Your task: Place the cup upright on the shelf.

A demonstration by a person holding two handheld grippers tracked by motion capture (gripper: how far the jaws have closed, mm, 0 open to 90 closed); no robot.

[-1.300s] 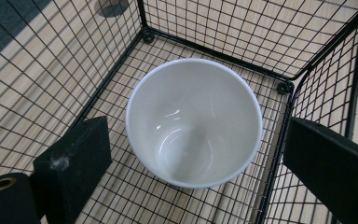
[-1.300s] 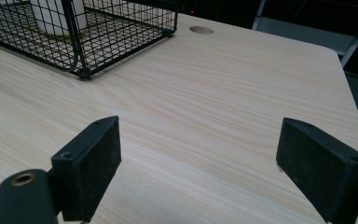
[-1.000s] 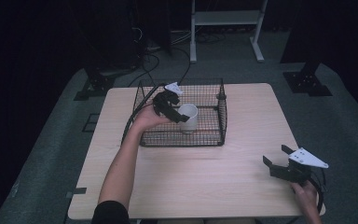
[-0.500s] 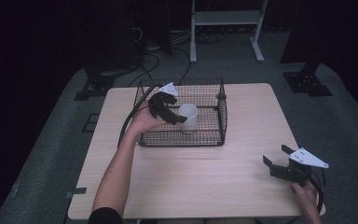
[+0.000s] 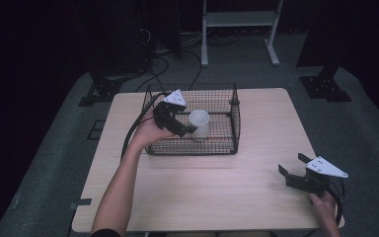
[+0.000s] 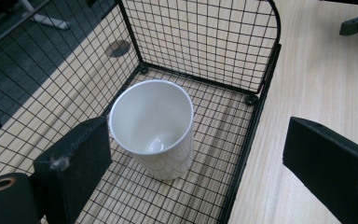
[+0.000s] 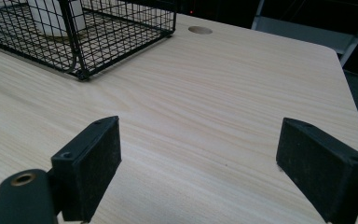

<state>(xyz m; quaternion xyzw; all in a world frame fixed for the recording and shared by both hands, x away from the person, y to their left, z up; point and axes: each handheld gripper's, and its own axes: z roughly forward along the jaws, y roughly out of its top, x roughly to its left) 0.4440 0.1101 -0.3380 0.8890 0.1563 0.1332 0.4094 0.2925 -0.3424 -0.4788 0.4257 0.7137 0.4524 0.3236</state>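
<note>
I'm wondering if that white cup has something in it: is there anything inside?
No, in the left gripper view the white cup stands upright in the wire basket and its bare white bottom shows.

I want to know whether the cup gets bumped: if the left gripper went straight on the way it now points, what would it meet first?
Probably the white cup standing in the wire basket; the left gripper is open, though depth is unclear.

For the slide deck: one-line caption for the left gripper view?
Open left gripper hovers by an upright white cup in a wire basket.
</note>
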